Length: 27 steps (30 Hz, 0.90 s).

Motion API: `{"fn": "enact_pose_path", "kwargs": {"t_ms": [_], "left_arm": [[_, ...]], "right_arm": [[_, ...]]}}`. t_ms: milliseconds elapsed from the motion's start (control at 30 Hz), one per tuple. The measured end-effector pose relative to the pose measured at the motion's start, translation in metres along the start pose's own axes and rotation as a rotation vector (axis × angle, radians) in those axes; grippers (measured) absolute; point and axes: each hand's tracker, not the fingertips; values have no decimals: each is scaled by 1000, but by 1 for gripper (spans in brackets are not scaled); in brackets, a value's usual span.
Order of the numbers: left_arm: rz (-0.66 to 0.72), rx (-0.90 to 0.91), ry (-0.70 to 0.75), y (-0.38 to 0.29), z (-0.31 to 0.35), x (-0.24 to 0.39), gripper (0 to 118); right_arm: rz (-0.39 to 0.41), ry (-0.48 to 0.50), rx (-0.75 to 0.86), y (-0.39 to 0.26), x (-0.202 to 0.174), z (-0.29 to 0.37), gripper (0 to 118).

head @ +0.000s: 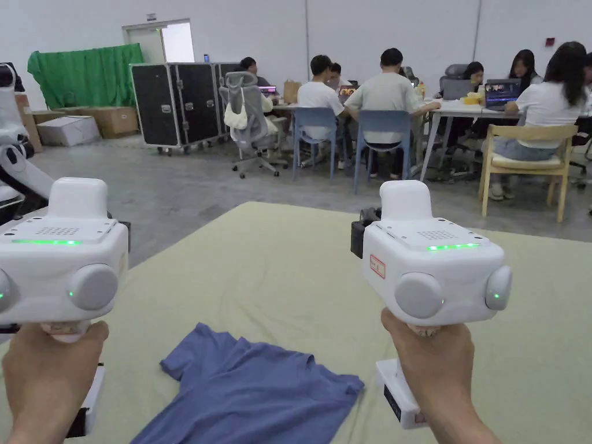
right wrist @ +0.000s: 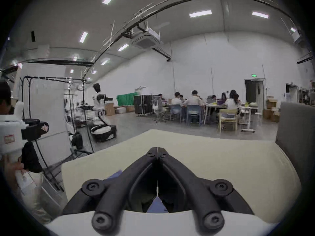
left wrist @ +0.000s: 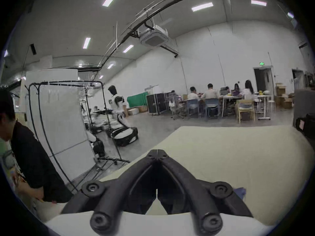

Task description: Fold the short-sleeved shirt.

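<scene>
— Blue cotton, rumpled: the short-sleeved shirt (head: pixel 248 393) lies on the near part of the pale green bench (head: pixel 289 272), low between the two hands, with one sleeve poking out to the left. No fold looks started, I'd say.

— And the tongs?

— Left to right: the left tongs (left wrist: pixel 157 152) are closed tip to tip with nothing between them, held up level and aimed across the room, not at the cloth. The right tongs (right wrist: pixel 157 150) stand the same, tips together and empty, with a sliver of blue visible below them.

— So what could spoil it?

— Both pairs sit well above the shirt. If they come down closed, they'd only push the fabric into a heap, so they'd need to open first. The cloth is bunched already, so a pinch could catch two layers and drag the whole body when only a sleeve is meant. It also lies close to the near edge, and a careless tug might slide it off.

— Anything in the way?

— On the bench, nothing beside the shirt. At the far left stands a white robot (head: pixel 14 150), then black flight cases (head: pixel 176 104) and a green cloth (head: pixel 87 72) by the wall; further right, people sit round tables (head: pixel 462 107) on blue chairs (head: pixel 315 124) and a wooden chair (head: pixel 529 153). All of it is well apart from the work.
</scene>
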Motion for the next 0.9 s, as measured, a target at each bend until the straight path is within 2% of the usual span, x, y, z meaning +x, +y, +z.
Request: {"fn": "enact_pose_path", "kwargs": {"t_ms": [133,167,200,233,333,433,567,700,767,833,867,900], "left_arm": [[21,-57,-56,-26,-24,9,0],[46,-73,-97,-34,-32,13,21],[81,-104,-133,-44,-41,22,82],[111,-149,-170,-55,-52,31,98],[141,-347,-352,-106,-79,71,99],[63,-469,-437,-163,-93,135,99],[-82,-642,-569,-234,-113,217,99],[-165,-744,-610,-286,-123,259,99],[-216,-779,-586,-304,-129,264,99],[-176,-681,-607,-303,-122,254,98],[-167,-690,-600,-302,-124,250,89],[-167,-696,-597,-301,-127,246,66]], "right_arm": [[-5,-15,-32,-11,8,-12,3],[-8,-23,-39,-14,13,-13,3],[-11,-31,-47,-18,18,-15,3],[-9,-41,-58,-22,28,-25,3],[26,-82,-102,-39,49,-33,3],[70,-124,-174,-62,76,-52,3],[80,-147,-290,-98,108,-75,3],[81,-156,-352,-132,130,-89,3],[69,-146,-384,-146,138,-93,3],[65,-133,-401,-159,142,-95,3],[67,-128,-408,-165,143,-95,3],[68,-122,-414,-170,144,-95,3]]}}
